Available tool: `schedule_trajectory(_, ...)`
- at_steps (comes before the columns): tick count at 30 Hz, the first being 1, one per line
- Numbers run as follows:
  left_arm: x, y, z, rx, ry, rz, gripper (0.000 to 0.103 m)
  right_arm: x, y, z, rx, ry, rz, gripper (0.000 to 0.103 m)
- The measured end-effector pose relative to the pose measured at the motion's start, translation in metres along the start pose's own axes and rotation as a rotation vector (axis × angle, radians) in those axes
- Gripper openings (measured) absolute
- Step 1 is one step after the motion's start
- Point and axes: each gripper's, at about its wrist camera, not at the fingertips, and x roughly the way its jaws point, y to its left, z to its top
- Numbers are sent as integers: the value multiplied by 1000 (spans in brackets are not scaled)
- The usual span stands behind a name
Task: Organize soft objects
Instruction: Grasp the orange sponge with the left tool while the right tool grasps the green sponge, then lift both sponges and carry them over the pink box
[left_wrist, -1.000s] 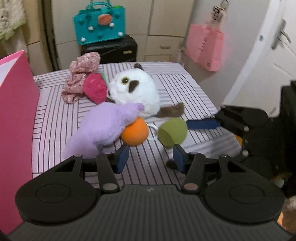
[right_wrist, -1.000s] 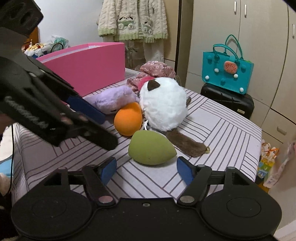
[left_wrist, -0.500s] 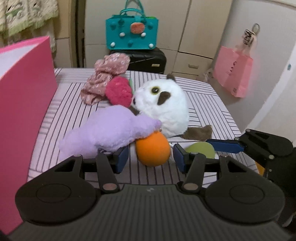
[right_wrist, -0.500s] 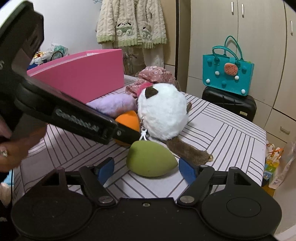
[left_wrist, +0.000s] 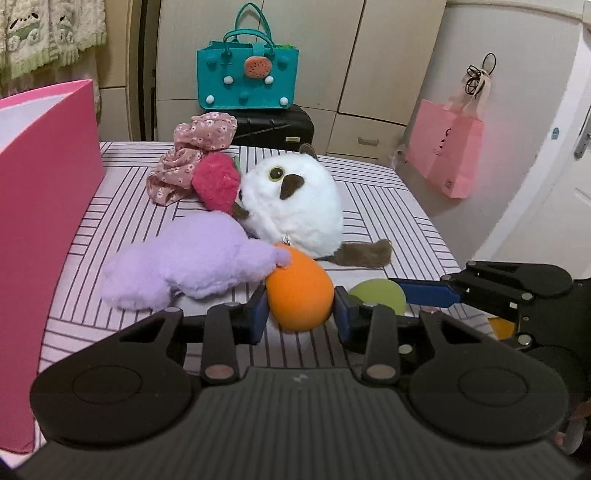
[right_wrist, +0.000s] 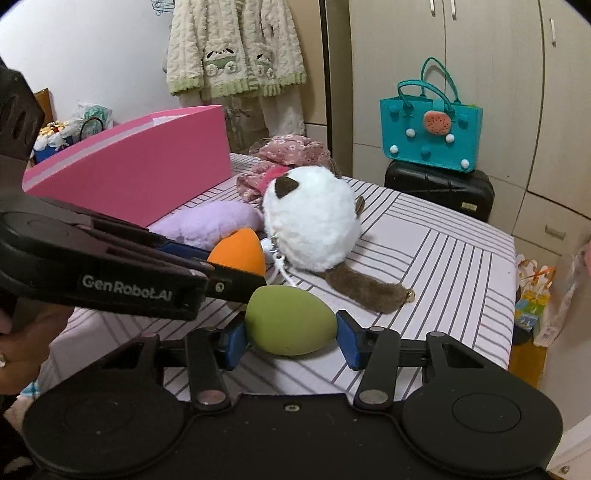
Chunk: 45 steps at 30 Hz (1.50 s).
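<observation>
Orange foam egg: lay on the striped tabletop, just in front of the white plush and touching the paw of the lilac plush. Seen from the right wrist, its narrow tip pointed up and toward the white plush, long axis tilted. The left claw had just been closing and its blue pads pressed the egg on both sides.

Green foam egg: lay on its side beside the orange egg, nearer the table edge, long axis across the right claw, narrow end toward the right pad. That claw had also just been closing; both pads touched the egg.

Around the white plush: brown tail trailing toward the green egg, a red furry piece and floral cloth behind it, a pink box beyond the lilac plush.

The left claw's arm crossed over the tabletop directly above the green egg.
</observation>
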Motion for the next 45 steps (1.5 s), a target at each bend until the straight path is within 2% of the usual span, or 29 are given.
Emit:
schedule_trajectory(2,-3,4,-1,-30,33,-24,36,-4,2,-1,3,9,-5,55)
schedule_trajectory(6,-11,6,-6,-25,66,-35,36,-7,7,-1,33,56,-44,55)
schedule_trajectory(11,-26,14,-13,-17,118,-56,36,-17,10,-6,73,76,-20,55)
schedule_trajectory(15,-38,21,-18,-3,192,-95,36,-27,17,-8,97,100,-4,55)
schedule_trajectory(21,-60,29,-23,48,249,-127,36,-40,34,-10,99,135,21,56)
schedule_trajectory(25,-73,34,-23,80,323,-172,36,-49,48,-7,93,164,54,56)
schedule_trajectory(33,-83,54,-25,67,416,-202,36,-59,74,5,82,203,102,56)
schedule_trajectory(41,-103,66,-11,130,461,-188,36,-68,95,17,63,221,114,56)
schedule_trajectory(45,-115,68,-1,190,433,-139,36,-74,102,26,50,205,104,56)
